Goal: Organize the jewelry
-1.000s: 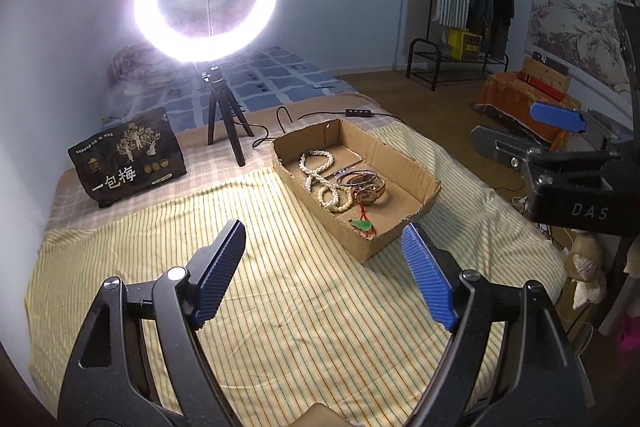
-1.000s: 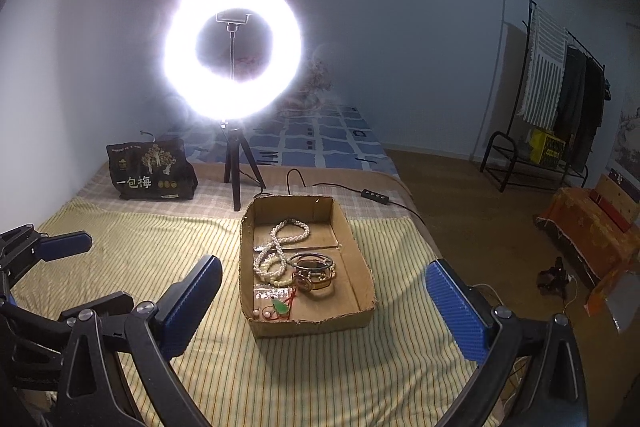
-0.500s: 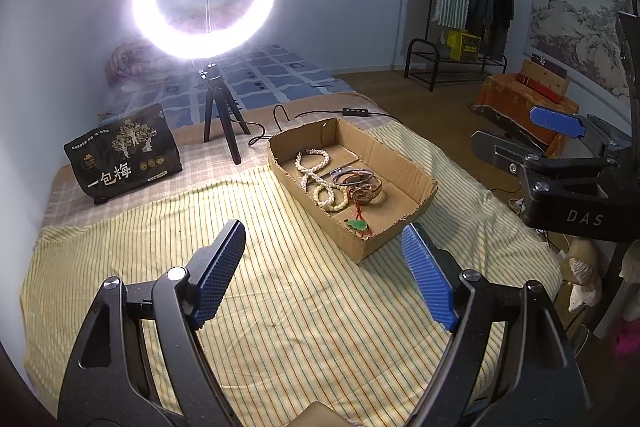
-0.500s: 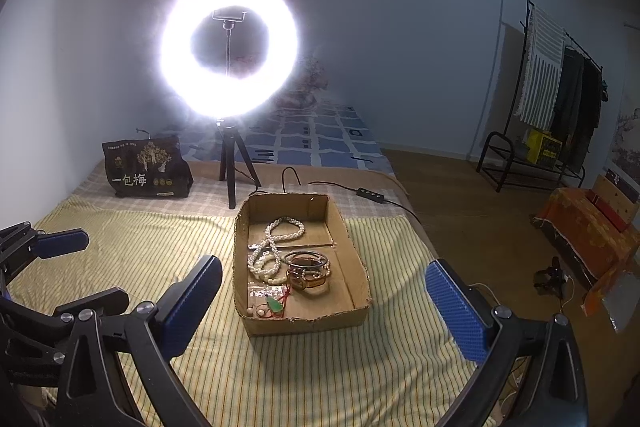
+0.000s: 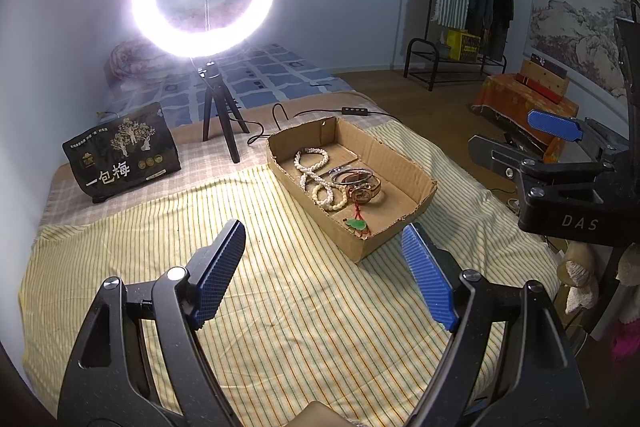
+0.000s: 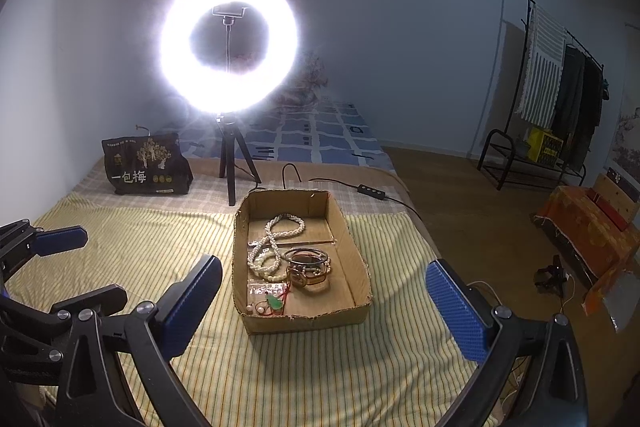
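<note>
- Your left gripper (image 5: 322, 281) hangs released, fingers spread wide and holding nothing, above the yellow striped sheet (image 5: 256, 307).
- Your right gripper (image 6: 324, 301) is likewise spread wide and empty, with the cardboard tray (image 6: 356, 255) just beyond it.
- Inside the tray, a white bead necklace (image 6: 276, 239) lies at the left, metal bangles (image 6: 306, 259) sit just right of it, and a green pendant (image 6: 274, 303) rests in the near left corner.
- Far behind the tray, a lit ring light (image 6: 230, 43) stands on a tripod, with a black printed bag (image 6: 146, 165) to its left.
</note>
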`<state>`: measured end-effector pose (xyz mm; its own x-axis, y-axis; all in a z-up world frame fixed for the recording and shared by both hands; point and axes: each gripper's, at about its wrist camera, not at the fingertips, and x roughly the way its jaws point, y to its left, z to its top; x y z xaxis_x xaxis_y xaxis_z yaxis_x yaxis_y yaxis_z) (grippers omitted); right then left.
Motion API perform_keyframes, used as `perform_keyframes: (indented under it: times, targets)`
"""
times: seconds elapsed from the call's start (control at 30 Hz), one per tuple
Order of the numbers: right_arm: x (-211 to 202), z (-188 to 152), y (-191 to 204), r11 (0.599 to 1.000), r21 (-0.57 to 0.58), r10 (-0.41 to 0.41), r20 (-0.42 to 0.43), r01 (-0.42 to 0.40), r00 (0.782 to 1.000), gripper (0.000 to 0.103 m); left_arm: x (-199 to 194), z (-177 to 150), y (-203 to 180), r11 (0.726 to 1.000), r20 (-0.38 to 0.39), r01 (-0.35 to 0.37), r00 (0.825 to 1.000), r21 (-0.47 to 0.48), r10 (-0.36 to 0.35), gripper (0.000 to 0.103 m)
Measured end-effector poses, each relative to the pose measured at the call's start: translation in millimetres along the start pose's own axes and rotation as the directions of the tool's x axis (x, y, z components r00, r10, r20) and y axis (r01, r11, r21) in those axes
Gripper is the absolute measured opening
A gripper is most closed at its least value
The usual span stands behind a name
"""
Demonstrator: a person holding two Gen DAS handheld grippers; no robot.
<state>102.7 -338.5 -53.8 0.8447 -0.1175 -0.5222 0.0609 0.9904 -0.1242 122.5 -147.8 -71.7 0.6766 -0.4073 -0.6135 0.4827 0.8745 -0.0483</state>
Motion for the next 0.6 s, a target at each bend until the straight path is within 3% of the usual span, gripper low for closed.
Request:
perform_keyframes:
  times: [0.6]
  targets:
    - [4.8, -2.9, -10.4, 1.000, 0.031, -0.003, -0.009, 0.003, 1.000, 0.103, 1.5, -2.2, -0.4, 1.000, 0.001, -0.005, 1.000, -0.008, 0.005, 0.083]
